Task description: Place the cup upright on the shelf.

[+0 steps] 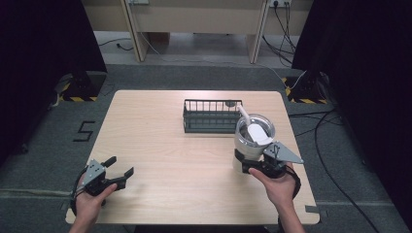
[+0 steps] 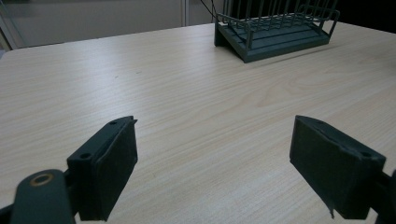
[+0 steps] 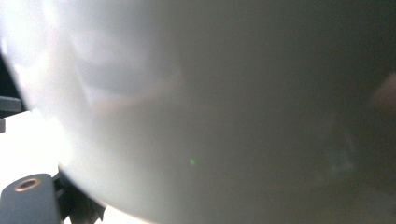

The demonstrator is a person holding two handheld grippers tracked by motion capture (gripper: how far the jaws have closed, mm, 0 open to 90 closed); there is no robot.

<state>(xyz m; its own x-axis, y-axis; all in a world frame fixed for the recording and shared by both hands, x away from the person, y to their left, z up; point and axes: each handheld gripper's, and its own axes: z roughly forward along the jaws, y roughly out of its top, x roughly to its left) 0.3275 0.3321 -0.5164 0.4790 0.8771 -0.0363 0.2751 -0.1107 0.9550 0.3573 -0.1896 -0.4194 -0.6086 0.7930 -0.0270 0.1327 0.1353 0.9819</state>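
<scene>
Item: white tumbler (image 1: 252,137), right of frame; right claw (image 1: 256,166) apparently clamps its base. We fear tipping. Left claw (image 1: 118,171): agape, empty.

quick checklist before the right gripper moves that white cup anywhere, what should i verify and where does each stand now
1. Right gripper is on the white cup: ok. In the high view it sits against the cup's lower body; in the right gripper view the white wall is pressed up close.
2. Grip is firm: cannot tell. The jaw contact is hidden behind the cup.
3. Cup is upright: ok, its open mouth faces up.
4. Cup's contents are secure: cannot tell. A white utensil leans out of the rim and could shift.
5. Dark wire rack is free to receive something: ok, it looks empty.
6. Left gripper is out of the way: ok. It is open and low at the near left of the table.
</scene>
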